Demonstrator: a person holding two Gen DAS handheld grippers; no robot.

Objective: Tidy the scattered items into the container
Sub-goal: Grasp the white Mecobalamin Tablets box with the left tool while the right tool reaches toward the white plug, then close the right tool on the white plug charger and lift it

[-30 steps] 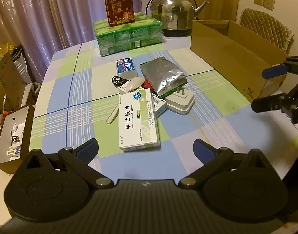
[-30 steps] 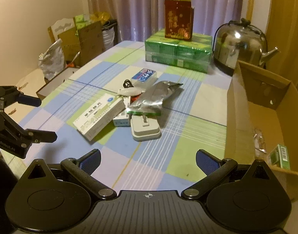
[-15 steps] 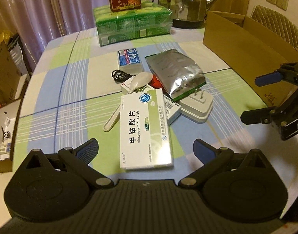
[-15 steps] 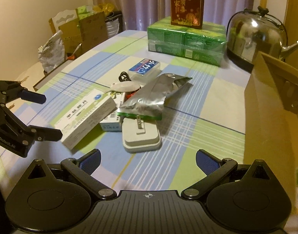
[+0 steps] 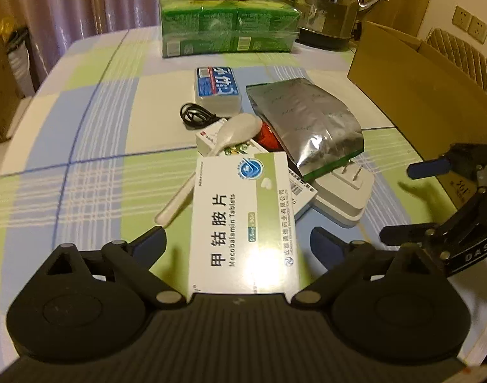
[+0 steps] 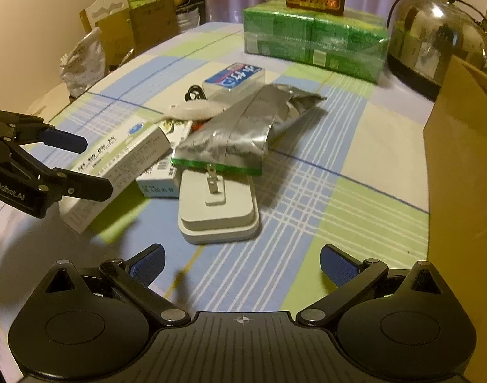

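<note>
We straddle the tablet box [image 5: 243, 220] with left gripper [image 5: 238, 244] jaws apart for grasping; right gripper [image 6: 241, 263], jaws apart, faces the adapter [image 6: 219, 210] at 12 o'clock.

Your medicine box [image 5: 243, 220]: glossy card, glare on its face. Foil pouch [image 5: 307, 124]: crinkled, shiny silver. Charger [image 6: 217, 214]: smooth matt white plastic. Kettle [image 6: 434, 38]: polished metal. Cardboard box [image 5: 415, 76]: matt brown. Tabletop [image 5: 93, 134]: checked cloth. Spoon [image 5: 233, 131]: smooth white, glossy.
</note>
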